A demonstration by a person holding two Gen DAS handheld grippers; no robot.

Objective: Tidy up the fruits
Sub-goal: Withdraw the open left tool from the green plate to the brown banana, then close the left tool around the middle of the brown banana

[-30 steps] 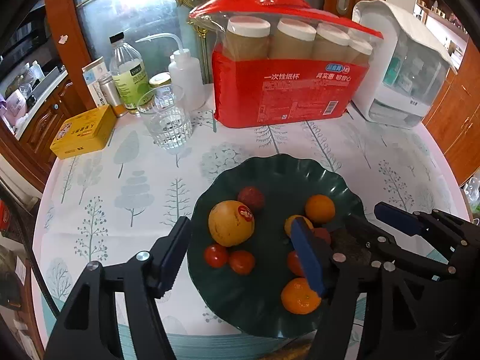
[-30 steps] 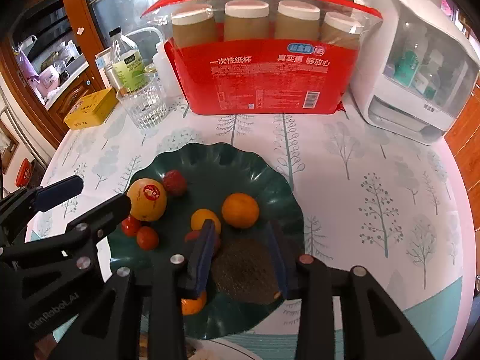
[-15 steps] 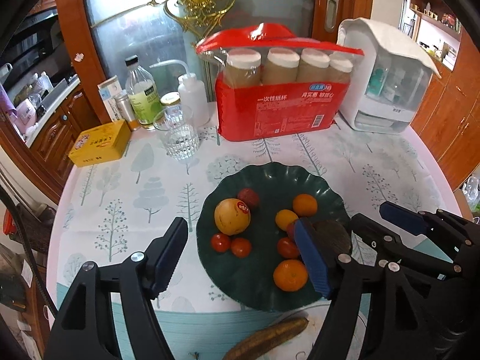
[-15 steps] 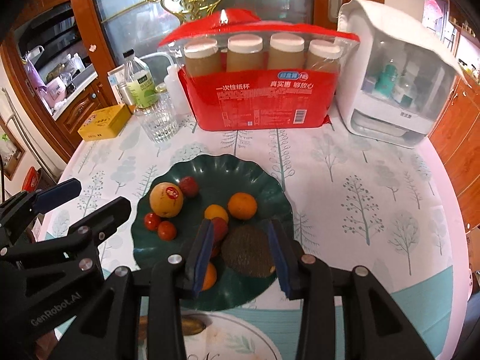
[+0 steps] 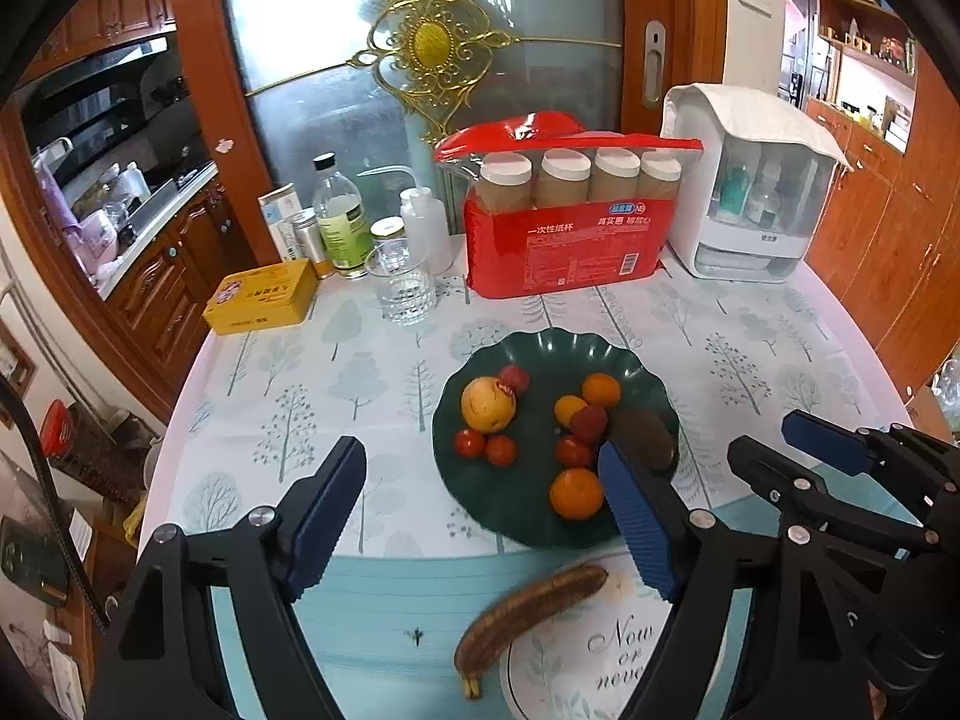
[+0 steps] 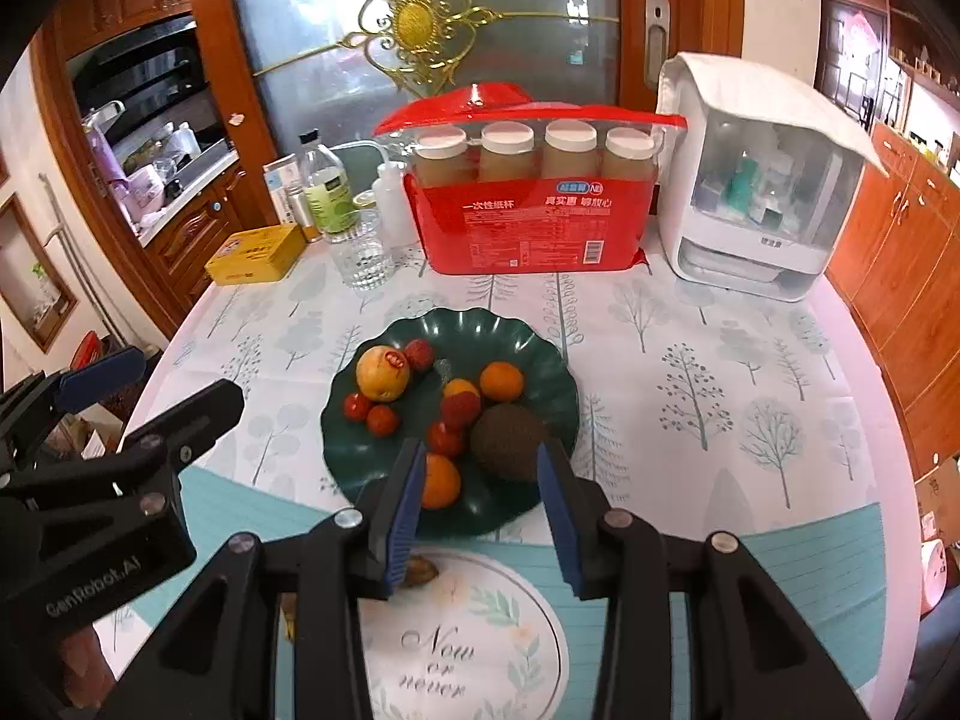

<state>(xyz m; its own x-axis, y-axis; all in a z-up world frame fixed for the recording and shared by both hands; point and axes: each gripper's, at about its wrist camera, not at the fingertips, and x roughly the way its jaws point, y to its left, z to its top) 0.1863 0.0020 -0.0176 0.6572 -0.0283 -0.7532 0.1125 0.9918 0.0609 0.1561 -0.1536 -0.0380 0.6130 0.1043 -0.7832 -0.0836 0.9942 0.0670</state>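
Plate (image 5: pixel 474 480): near the table's (image 5: pixel 750 324) front edge, holding the fruit.
Avocado (image 6: pixel 507 441): at the plate's right side.
Banana (image 5: pixel 528 606): on the table before the plate.
Cup pack (image 5: pixel 564 228): at the back edge, behind the plate.
Glass (image 5: pixel 405 288): left of the cup pack.

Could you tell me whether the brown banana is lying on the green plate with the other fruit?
No, the banana lies on the tablecloth in front of the green plate, off its rim.

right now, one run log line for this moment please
left hand-held gripper: opening, empty | right hand-held gripper: opening, empty | green plate: fruit inside | banana: off plate
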